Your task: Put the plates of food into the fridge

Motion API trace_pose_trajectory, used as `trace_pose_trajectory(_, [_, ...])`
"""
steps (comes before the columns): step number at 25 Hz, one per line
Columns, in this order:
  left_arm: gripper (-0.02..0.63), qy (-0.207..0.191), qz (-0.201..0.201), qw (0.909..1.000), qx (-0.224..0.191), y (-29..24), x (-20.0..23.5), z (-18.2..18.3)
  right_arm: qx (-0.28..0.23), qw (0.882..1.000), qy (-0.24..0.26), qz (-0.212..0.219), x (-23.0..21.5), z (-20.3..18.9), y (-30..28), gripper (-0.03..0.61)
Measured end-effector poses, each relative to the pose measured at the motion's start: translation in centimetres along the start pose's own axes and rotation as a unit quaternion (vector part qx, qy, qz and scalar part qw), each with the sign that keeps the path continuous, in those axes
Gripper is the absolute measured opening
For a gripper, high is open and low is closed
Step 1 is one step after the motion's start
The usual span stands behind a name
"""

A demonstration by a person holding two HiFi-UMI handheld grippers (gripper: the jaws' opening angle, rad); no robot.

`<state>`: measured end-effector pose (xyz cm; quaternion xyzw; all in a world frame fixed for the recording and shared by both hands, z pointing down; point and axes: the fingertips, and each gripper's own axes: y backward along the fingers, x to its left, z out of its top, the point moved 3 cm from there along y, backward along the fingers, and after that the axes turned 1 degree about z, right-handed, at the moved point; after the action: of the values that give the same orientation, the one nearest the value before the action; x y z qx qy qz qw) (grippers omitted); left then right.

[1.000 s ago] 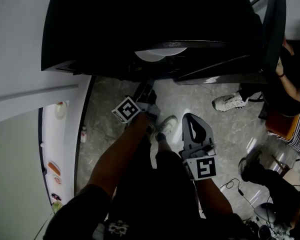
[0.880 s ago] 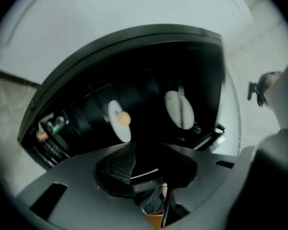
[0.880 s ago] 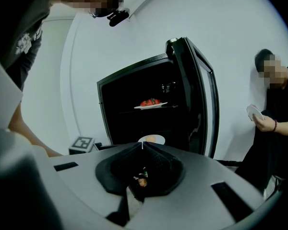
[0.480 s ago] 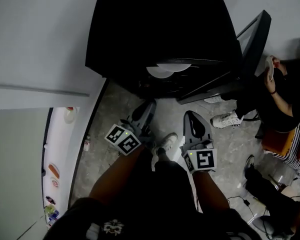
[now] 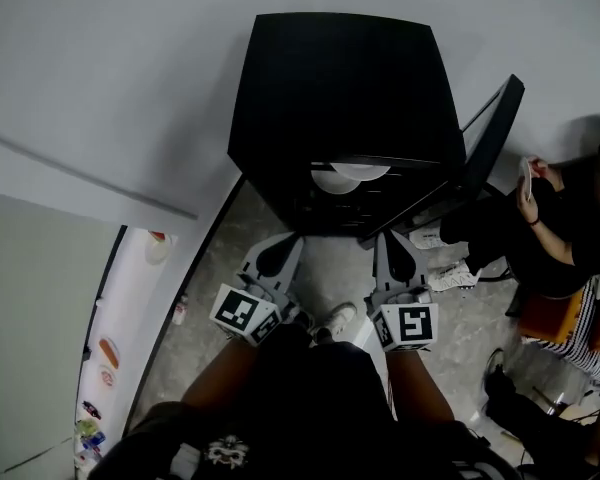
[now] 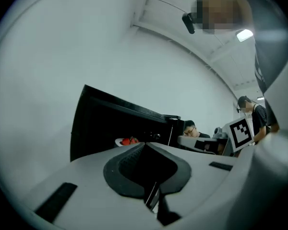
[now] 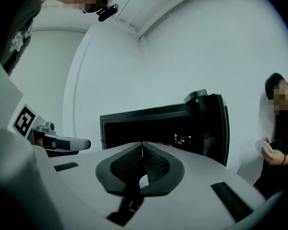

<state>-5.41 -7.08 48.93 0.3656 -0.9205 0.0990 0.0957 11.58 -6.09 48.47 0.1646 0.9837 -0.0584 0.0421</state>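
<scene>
The black fridge (image 5: 340, 98) fills the upper middle of the head view, standing against the pale wall (image 5: 130, 68). Its door (image 5: 485, 143) is swung wide open to the right. A seated person (image 5: 560, 228) at the right edge holds something small and pale; I cannot tell what it is.

Below the fridge mouth, over the grey floor (image 5: 330, 268), the two tools sit side by side, clear of the fridge. The left hand-held gripper (image 5: 283, 243) is pressed together with nothing between its jaws, having just been closing. The right hand-held gripper (image 5: 387, 240) is likewise pressed together and empty. The plates (image 5: 350, 176) lie on a shelf just inside the fridge opening, and the left gripper view shows red food on one plate (image 6: 129, 141).

I would say the placing step is done and the hands are backing off. The next move calls either for fetching another plate, if any remain out of sight, or for reaching right to push the door closed.

A second ago the left tool was down at the fridge mouth with its jaws apart. Now both tools are drawn back, and the fridge sits smaller and higher in the frame.
</scene>
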Motion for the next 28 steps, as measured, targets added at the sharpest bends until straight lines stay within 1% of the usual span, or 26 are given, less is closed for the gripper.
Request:
trace_pose_trajectory(4, [0.021, -0.005, 0.008, 1.0, 0.003, 0.9, -0.1, 1.8, -0.029, 0.999, 0.037, 0.007, 1.1, 2.9, -0.2, 0.025])
trace_pose_trajectory(6, [0.021, -0.008, 0.006, 0.9999, -0.001, 0.7, -0.2, 2.6, -0.033, 0.999, 0.037, 0.004, 1.2, 3.8, -0.5, 0.025])
trace_pose_trajectory(9, [0.021, 0.014, -0.004, 0.9997, -0.018, 0.4, -0.1, 4.1, -0.031, 0.999, 0.032, 0.003, 1.5, 4.8, -0.9, 0.023])
trace_pose_trajectory(10, [0.021, 0.01, -0.004, 0.9997, -0.021, 0.3, -0.2, 4.6, -0.035, 0.999, 0.032, 0.005, 1.6, 5.2, -1.0, 0.023])
trace_pose_trajectory(12, [0.021, -0.017, -0.005, 0.9996, -0.023, 0.0, -0.8, 5.3, -0.046, 0.998, 0.038, 0.009, 1.9, 6.2, -0.9, 0.023])
trace_pose_trajectory(13, [0.021, -0.024, -0.008, 0.9993, -0.026, -0.2, -1.0, 5.7, -0.051, 0.998, 0.04, 0.01, 2.1, 6.7, -0.8, 0.023])
trace_pose_trajectory(16, [0.021, -0.019, -0.017, 0.9985, -0.048, -0.4, -1.7, 7.3, -0.056, 0.997, 0.049, 0.004, 2.2, 8.1, -0.7, 0.023])
trace_pose_trajectory(18, [0.021, -0.033, -0.02, 0.9975, -0.06, -0.3, -2.1, 8.2, -0.043, 0.997, 0.058, -0.004, 2.1, 8.1, -0.6, 0.023])
trace_pose_trajectory(19, [0.021, -0.041, -0.023, 0.9969, -0.064, -0.3, -2.3, 8.5, -0.045, 0.997, 0.061, -0.007, 2.1, 8.3, -0.7, 0.023])
trace_pose_trajectory(22, [0.021, -0.046, -0.027, 0.9965, -0.064, -0.5, -2.3, 8.7, -0.08, 0.995, 0.059, -0.006, 2.3, 9.3, -1.0, 0.023])
trace_pose_trajectory(24, [0.021, -0.04, -0.021, 0.9972, -0.059, -0.7, -2.0, 8.3, -0.072, 0.996, 0.06, -0.004, 2.4, 9.1, -1.1, 0.023])
trace_pose_trajectory(28, [0.021, -0.028, -0.017, 0.9983, -0.049, -0.9, -1.4, 7.2, -0.088, 0.994, 0.057, 0.003, 2.7, 8.8, -1.5, 0.023])
